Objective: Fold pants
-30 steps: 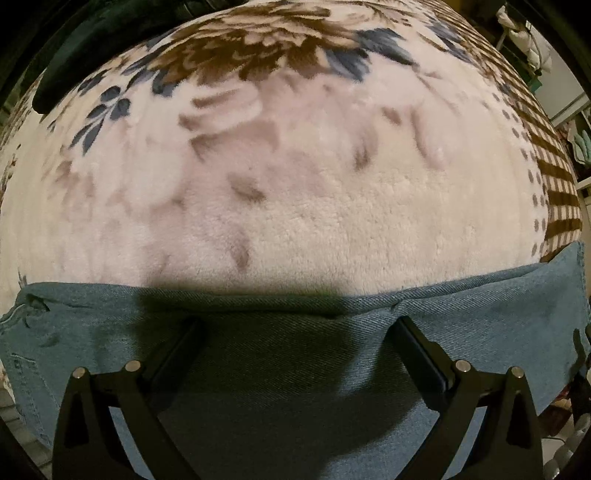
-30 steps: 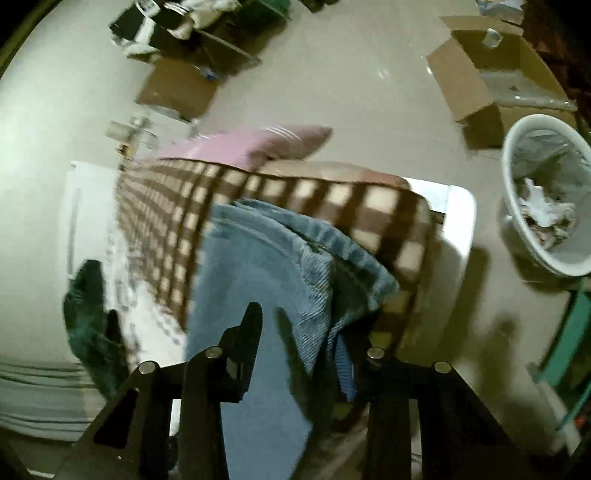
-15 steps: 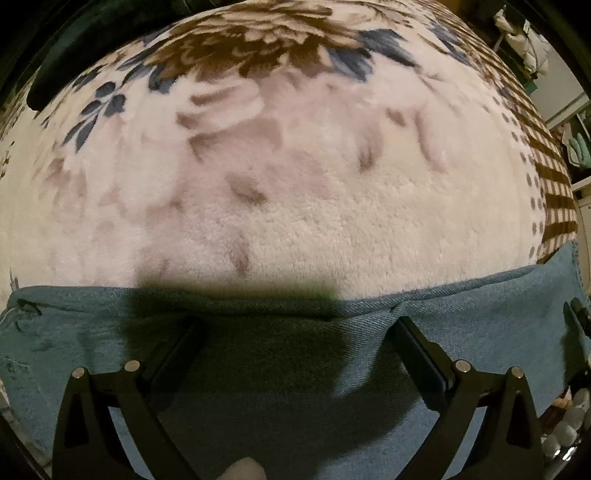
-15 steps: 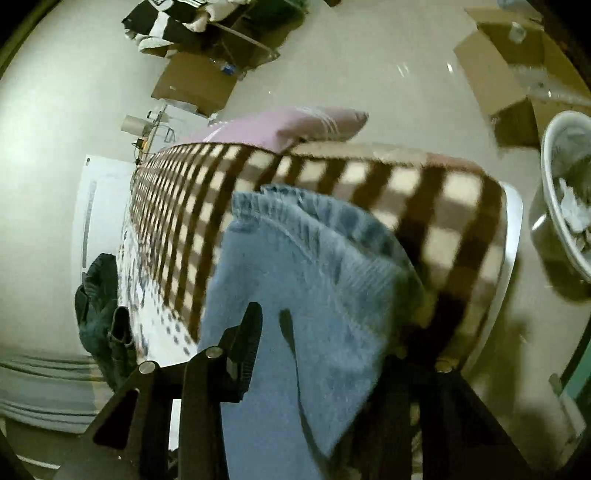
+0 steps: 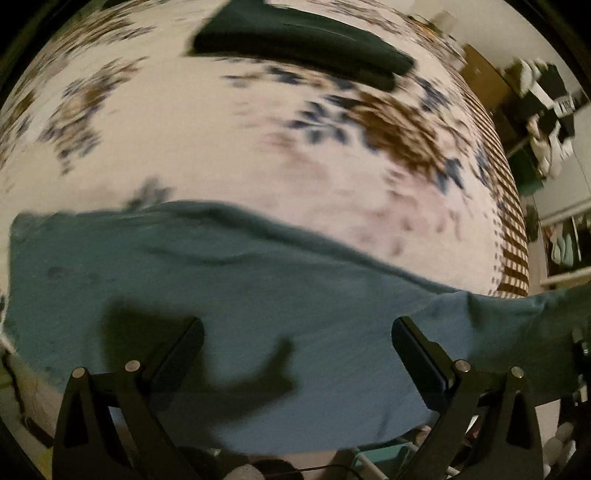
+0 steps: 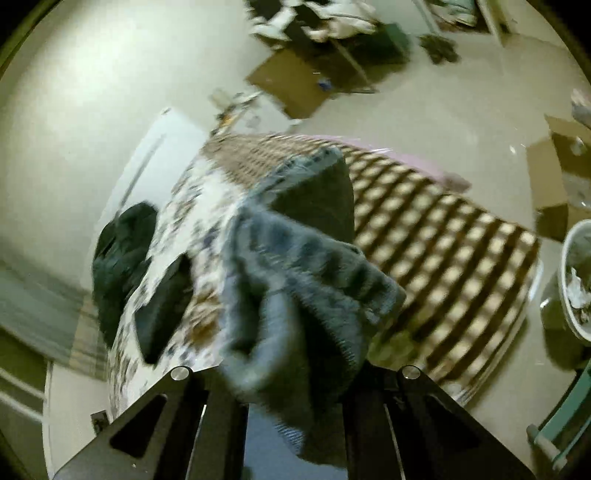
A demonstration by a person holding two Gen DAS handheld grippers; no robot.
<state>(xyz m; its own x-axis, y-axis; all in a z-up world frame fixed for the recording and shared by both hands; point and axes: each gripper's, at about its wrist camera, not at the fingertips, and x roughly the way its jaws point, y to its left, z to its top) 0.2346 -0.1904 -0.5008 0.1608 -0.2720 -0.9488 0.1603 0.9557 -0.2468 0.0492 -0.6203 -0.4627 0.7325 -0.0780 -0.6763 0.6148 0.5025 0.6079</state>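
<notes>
Centrally: pants (image 5: pixel 258 295), blue-green denim, spread across the near edge of the bed; far edge runs as a wavy fold from left to right. In the right wrist view, one end of the pants (image 6: pixel 295 288) is bunched and lifted above the bed, fabric ribbed and blurred.

Left claw (image 5: pixel 295 332): fingers wide apart, hovering over the pants, nothing between them; its shadow falls on the denim.

Right claw (image 6: pixel 291 391): clenched on the bunched pants, cloth rising out from between its fingers.

Blanket (image 5: pixel 221 147): cream plush with brown and blue flowers, covering the bed under the pants; brown-and-cream checked border (image 6: pixel 443 240) along one side.

Dark green garment (image 5: pixel 303 40): lying on the blanket, well apart from the pants. A second dark heap (image 6: pixel 118 258) hangs at the bed's far edge.

Room: pale glossy floor (image 6: pixel 92 92); cardboard boxes (image 6: pixel 561 177); white bin (image 6: pixel 576 284) with crumpled paper, beside the bed; clothes piled by the far wall (image 6: pixel 314 22).
</notes>
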